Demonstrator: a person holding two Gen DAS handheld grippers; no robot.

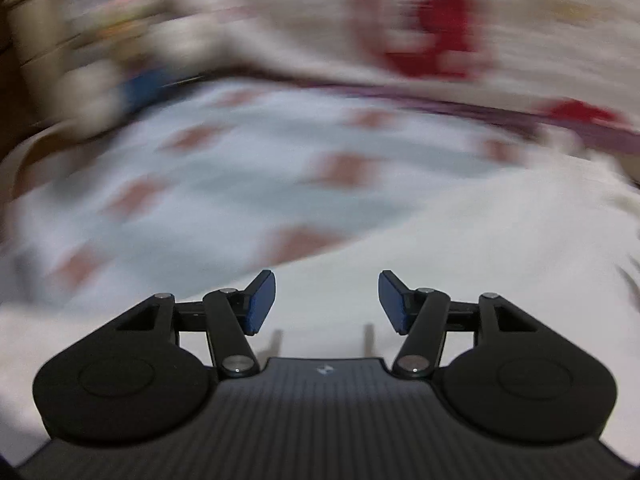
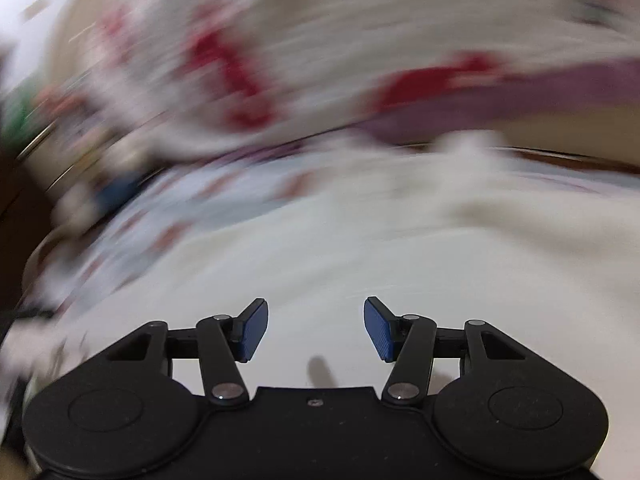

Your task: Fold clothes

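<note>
Both views are smeared, so take this loosely. Your left gripper (image 1: 326,300) has its jaws standing apart with nothing between them, and your right gripper (image 2: 316,330) is the same — wide and empty. Neither is holding cloth.

The white garment (image 2: 360,248) lies spread right under and ahead of both grippers, close beneath the blue pads (image 1: 262,300). Beyond it there's a pale sheet with reddish patches (image 1: 248,168), and further back a cream cloth with a big red print (image 1: 424,20) and a purplish band — can't tell if that's bedding or more clothes.

How far along? Hard to say. I'd guess you're between folds: the white piece looks laid out fairly flat, but no clean edges or finished stack show through the blur.
</note>
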